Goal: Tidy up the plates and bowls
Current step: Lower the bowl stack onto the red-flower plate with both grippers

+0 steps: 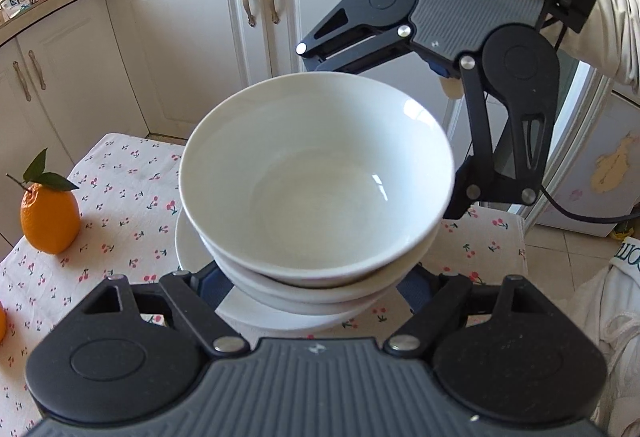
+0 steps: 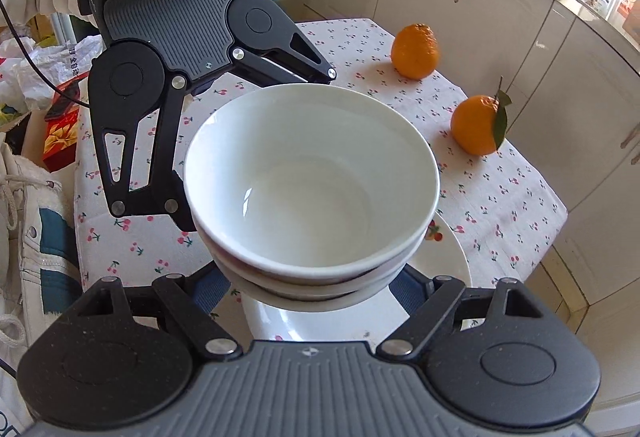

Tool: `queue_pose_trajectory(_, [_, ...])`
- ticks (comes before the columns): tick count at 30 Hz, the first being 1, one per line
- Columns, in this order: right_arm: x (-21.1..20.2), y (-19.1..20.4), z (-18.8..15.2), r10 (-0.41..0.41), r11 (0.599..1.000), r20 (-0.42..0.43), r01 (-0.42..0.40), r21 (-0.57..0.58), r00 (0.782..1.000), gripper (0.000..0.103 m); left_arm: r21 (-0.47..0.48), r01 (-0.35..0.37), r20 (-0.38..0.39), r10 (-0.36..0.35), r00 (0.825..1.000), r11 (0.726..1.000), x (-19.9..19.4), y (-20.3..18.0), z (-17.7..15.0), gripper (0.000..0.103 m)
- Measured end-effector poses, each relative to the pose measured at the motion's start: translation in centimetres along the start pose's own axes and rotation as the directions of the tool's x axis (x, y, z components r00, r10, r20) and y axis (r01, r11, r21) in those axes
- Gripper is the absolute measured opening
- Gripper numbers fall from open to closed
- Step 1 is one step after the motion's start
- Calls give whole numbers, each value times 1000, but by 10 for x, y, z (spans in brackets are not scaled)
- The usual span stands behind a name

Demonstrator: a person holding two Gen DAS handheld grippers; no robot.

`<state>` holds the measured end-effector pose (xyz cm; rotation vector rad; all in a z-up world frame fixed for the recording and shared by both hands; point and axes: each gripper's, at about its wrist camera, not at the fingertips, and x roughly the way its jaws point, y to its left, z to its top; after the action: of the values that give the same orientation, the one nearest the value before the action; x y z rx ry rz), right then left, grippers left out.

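Observation:
A stack of white bowls (image 1: 316, 189) (image 2: 312, 181) is held between my two grippers, above a white plate (image 1: 192, 249) (image 2: 448, 265) on the cherry-print tablecloth. My left gripper (image 1: 316, 289) has its jaws spread wide around the near side of the stack; its blue pads are partly hidden under the bowls. My right gripper (image 2: 316, 289) is spread the same way on the opposite side. Each gripper shows across the stack in the other's view: the right one in the left wrist view (image 1: 400, 125), the left one in the right wrist view (image 2: 248, 141).
Two oranges (image 2: 414, 51) (image 2: 478, 125) sit on the small table (image 2: 500, 189); one with a leaf shows in the left wrist view (image 1: 50, 217). White kitchen cabinets (image 1: 192, 37) stand close behind. Bags and boxes (image 2: 48, 77) lie beside the table.

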<state>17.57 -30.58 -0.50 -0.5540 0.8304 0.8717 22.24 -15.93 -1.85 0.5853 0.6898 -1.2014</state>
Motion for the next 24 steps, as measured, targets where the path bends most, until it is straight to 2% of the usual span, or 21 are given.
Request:
queue_pose_trajectory(10, [16, -32, -22, 5, 998, 0, -5, 65, 1000, 89, -3, 18, -22, -18, 1000, 1000, 32, 17, 7, 84])
queue_pose_trajectory(24, [28, -44, -31, 37, 992, -1, -37, 123, 999, 88, -40, 39, -30, -40, 999, 998, 43, 25, 0, 84])
